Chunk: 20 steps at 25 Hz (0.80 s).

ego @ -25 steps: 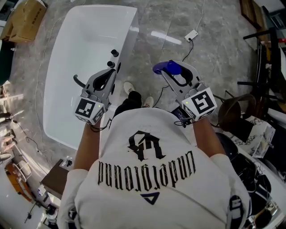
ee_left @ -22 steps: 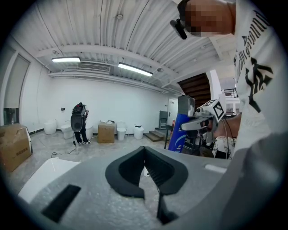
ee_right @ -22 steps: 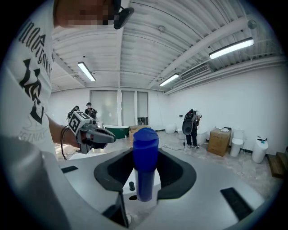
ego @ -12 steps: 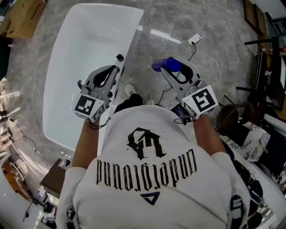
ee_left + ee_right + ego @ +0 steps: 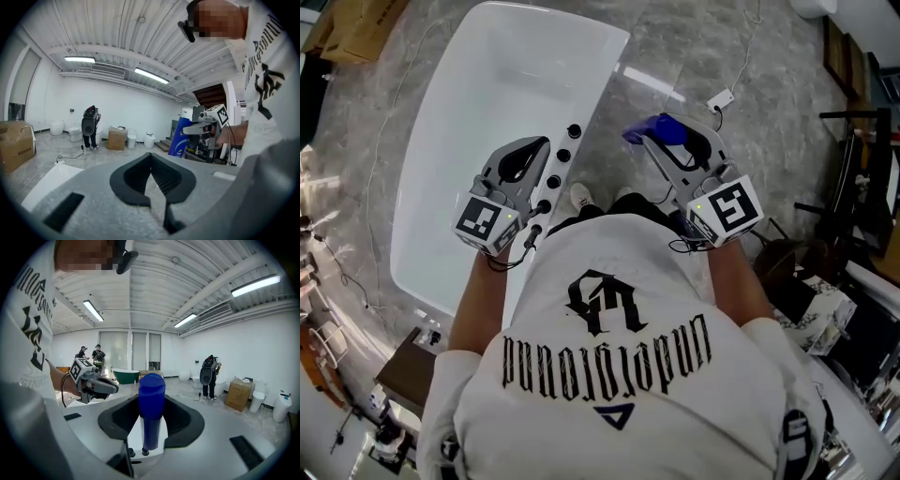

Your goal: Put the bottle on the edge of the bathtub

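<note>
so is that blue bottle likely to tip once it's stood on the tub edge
Probably tippy: the blue bottle looks tall and slim, and the bathtub rim looks narrow and glossy. It seems rigid, showing no dent in the right tool.

Head view looks steeply down on the bathtub (image 5: pixel 469 141); both gripper views face level, forward.

I seem to be in a bathroom-fittings showroom or warehouse. A white freestanding bathtub (image 5: pixel 487 94) stands on the open grey marble-patterned floor (image 5: pixel 769 112). White toilets (image 5: pixel 75 133) and a brown cardboard box (image 5: pixel 117 139) line the far wall. A dark green bathtub (image 5: pixel 125 376) sits beyond, under long ceiling strip lights (image 5: pixel 151 76).
</note>
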{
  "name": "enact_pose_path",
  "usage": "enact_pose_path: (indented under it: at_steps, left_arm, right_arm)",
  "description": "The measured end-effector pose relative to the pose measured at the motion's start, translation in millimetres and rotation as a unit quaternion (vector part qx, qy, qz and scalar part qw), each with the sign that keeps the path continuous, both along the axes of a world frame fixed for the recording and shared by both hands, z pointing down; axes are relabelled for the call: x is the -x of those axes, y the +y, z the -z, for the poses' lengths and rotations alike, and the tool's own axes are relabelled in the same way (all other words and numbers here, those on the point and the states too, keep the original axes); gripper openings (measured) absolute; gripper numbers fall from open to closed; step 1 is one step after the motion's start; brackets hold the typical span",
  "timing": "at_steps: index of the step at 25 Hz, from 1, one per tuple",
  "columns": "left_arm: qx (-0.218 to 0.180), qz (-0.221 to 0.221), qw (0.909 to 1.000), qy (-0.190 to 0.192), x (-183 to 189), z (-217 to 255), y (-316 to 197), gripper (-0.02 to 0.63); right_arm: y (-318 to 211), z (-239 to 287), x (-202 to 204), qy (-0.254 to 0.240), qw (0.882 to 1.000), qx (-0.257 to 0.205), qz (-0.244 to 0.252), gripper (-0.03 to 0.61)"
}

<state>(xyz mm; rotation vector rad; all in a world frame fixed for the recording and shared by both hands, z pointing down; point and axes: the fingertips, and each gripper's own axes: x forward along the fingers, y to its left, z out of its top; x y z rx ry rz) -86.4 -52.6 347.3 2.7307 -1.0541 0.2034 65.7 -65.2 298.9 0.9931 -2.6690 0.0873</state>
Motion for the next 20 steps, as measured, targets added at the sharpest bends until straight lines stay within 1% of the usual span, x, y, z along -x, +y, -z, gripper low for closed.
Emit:
enact_pose_path:
  at_steps: [6,12,16,20]
  left_arm:
    - [-0.003,0.028,0.9996,0.006,17,2,-14,0.015]
    - [-0.006,0.047,0.9989,-0.001,26,3,-25,0.015]
    - [-0.004,0.058,0.9983,-0.002,25,4,-35,0.015]
    - [0.000,0.063,0.9980,-0.008,21,1,-50,0.015]
  right_arm:
    - [-24,-5,20,0.004,1.000,0.002,0.022,0.158]
    - [-43,-5,30,-0.004,0.999,0.004,0.040,0.158]
    - [-60,-11,33,-0.008,0.999,0.013,0.048,0.158]
    - [-79,-19,36,-0.003,0.998,0.018,0.067,0.158]
